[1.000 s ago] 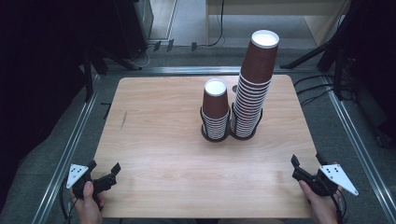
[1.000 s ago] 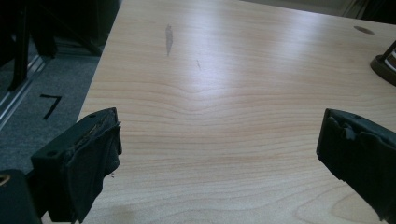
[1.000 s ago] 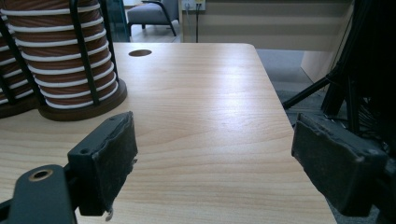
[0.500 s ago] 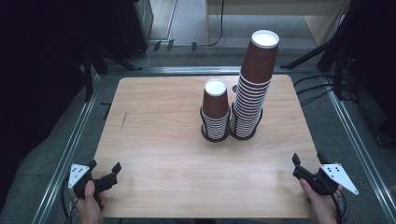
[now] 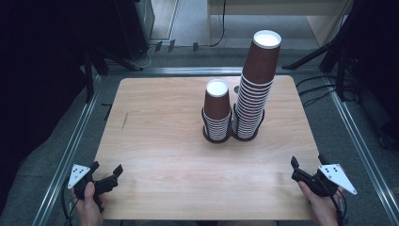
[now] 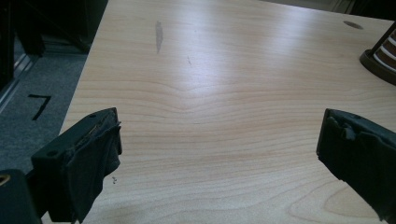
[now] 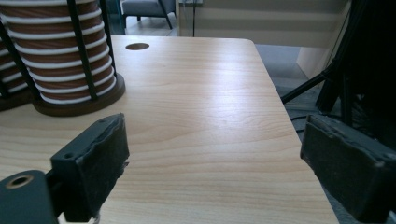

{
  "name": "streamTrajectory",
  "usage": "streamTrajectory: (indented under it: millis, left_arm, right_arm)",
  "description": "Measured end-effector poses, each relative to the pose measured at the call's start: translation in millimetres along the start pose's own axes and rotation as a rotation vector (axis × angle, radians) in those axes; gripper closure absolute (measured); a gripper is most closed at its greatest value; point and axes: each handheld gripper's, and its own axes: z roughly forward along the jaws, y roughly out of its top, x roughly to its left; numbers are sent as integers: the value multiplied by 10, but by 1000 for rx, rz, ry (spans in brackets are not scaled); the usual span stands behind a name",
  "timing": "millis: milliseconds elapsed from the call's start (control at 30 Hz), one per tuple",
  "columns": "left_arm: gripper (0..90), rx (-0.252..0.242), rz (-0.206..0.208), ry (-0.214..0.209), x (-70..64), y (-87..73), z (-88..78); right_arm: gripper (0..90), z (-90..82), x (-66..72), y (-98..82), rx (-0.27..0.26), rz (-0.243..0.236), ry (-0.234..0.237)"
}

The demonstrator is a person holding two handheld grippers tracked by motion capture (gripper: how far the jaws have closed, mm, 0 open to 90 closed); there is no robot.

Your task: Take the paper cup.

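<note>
Two stacks of brown paper cups stand upside down in wire holders at the table's middle right: a short stack [image 5: 217,111] and, to its right, a tall stack [image 5: 255,84]. The tall stack's lower part [image 7: 60,51] is near in the right gripper view. My left gripper [image 5: 106,175] rests open at the table's front left corner, its jaws wide apart over bare wood [image 6: 219,140]. At the front right edge my right gripper [image 5: 308,165] is open too, with nothing between its jaws. Both are far from the cups.
The wooden table [image 5: 164,141] has rounded corners and a small cable hole [image 7: 137,46] at the back right. Metal rails [image 5: 70,146] run along the floor on both sides. Dark stands and cables lie beyond the right edge [image 5: 339,75].
</note>
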Motion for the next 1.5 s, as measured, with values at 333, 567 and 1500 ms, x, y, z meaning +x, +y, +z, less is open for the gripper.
streamTrajectory:
  millis: [333,567,1500]
  left_arm:
    - [3,5,-34,-21,36,-14,-28]
    - [3,6,-36,-32,41,-9,-17]
    - [3,10,-11,-22,19,-6,-1]
  right_arm:
    - [75,-6,58,214,-17,51,14]
    - [76,17,187,477,-31,7,29]
    - [62,270,894,1302,-132,-11,173]
